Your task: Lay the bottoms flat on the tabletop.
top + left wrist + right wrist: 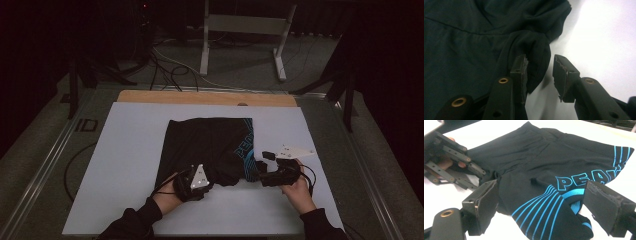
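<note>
Black shorts with blue stripes lie mid-table, a bit toward the near edge. Left gripper is at their near hem, jaws apart with a fold of cloth between them. Right gripper sits wide open around the striped corner.

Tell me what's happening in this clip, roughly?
A person works a handheld tool in each hand at the near edge of black shorts with blue print, lying on a white table. The left tool is open, a bunched fold of the hem between its jaws. The right tool is open too, straddling the blue-striped leg end. Neither has closed yet.
</note>
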The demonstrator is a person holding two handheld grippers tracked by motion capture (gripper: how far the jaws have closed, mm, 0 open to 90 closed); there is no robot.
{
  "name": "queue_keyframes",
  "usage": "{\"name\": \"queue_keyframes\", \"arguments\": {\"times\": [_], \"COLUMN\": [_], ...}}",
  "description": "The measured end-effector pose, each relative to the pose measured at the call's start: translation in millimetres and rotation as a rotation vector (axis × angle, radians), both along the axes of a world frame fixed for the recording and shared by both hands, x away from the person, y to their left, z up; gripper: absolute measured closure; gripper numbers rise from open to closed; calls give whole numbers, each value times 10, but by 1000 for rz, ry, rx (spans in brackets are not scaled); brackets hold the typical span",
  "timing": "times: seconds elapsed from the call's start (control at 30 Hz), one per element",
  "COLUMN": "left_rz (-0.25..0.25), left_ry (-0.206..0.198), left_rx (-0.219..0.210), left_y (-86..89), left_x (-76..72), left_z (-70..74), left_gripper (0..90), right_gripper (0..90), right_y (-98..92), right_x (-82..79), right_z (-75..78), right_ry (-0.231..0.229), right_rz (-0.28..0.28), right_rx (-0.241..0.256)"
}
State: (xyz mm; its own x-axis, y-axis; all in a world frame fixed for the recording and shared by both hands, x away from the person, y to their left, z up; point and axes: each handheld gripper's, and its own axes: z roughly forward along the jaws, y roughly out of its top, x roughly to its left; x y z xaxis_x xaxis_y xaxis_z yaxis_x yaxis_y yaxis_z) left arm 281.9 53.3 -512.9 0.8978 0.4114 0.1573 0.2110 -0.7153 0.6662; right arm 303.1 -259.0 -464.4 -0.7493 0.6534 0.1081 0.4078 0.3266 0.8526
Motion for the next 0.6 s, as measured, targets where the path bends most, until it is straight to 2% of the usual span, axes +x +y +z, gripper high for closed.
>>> {"name": "queue_keyframes", "arguments": {"times": [0.03, 0.1, 0.17, 0.27, 0.33, 0.43, 0.5, 0.53, 0.57, 0.6], "left_rz": [1, 24, 27, 22, 18, -3, -1, -9, -9, -13], "left_ry": [-7, -13, -16, -21, -16, 19, 13, 30, 30, 43], "left_rx": [15, 13, 16, 41, 30, 0, -13, -24, -24, -53], "left_y": [1, 3, 2, -6, 3, 92, 113, 156, 156, 187], "left_x": [9, 26, 26, 3, -10, -44, -60, -72, -72, -90], "left_z": [-7, -16, -15, 57, 95, 297, 346, 458, 458, 572], "left_gripper": [711, 775, 834, 854, 855, 855, 854, 852, 852, 852], "right_gripper": [138, 138, 138, 138, 138, 138, 138, 138, 138, 138], "right_y": [0, -1, 1, 3, 3, -14, -25, -26, -26, -33], "right_x": [1, 2, 2, -3, -5, -3, -4, -5, -5, -8], "right_z": [0, -2, -3, -2, 1, 11, 15, 17, 17, 26], "right_ry": [-1, 0, 0, 0, 0, -4, -5, -6, -6, -8], "right_rz": [-1, -1, -1, -1, 0, -2, -8, -9, -9, -12], "right_rx": [-1, 1, -1, -3, 0, 2, 4, 8, 8, 6]}}
